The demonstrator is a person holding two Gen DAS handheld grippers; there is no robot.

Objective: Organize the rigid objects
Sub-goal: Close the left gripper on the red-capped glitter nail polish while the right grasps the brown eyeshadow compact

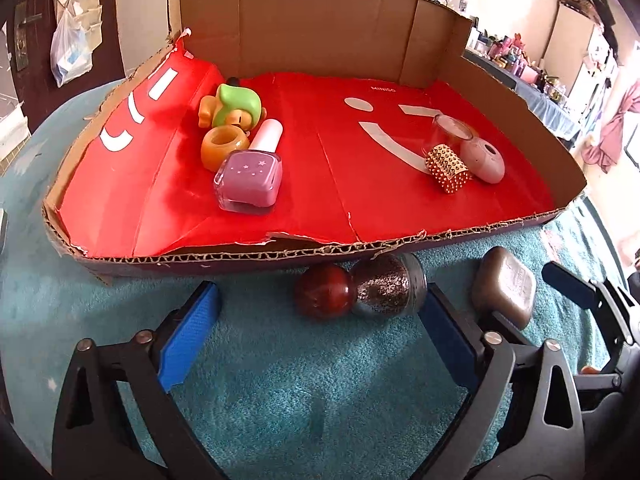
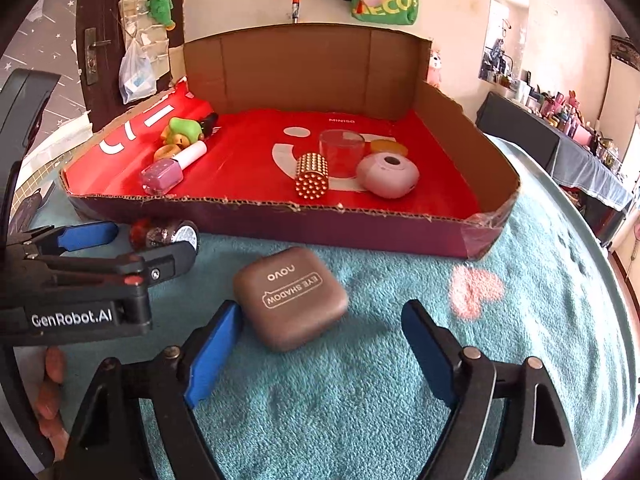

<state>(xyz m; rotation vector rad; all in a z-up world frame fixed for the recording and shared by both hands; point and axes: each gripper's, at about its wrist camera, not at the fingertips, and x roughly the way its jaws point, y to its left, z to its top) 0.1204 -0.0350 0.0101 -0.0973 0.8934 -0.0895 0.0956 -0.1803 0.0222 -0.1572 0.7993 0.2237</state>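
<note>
left tool [image 1: 320,320]: jaws wide, nothing gripped; blue pads either side of a glitter bottle [image 1: 386,288] with a dark red round cap [image 1: 324,296], pads not touching it
right tool [image 2: 320,344]: jaws apart, nothing gripped; brown eye shadow case [image 2: 290,298] sits just ahead, between the fingertips, close to the left pad; contact unclear
surface: both items lie on a teal fleece blanket [image 2: 360,400], just outside the front wall of the box
box: cut-down cardboard box [image 1: 320,246], red lining, tall back wall
box, left group: pink nail polish bottle [image 1: 250,178] on its side, orange ring [image 1: 222,146] and green toy figure [image 1: 232,106] behind it, all close together
box, right group: gold studded cylinder [image 2: 312,182] on its side, clear glass cup [image 2: 341,152] upright behind it, pink round pod [image 2: 387,176] just beside them
hand: fingers [image 2: 50,392] visible at the lower left edge of the right wrist view, under the left tool's body
</note>
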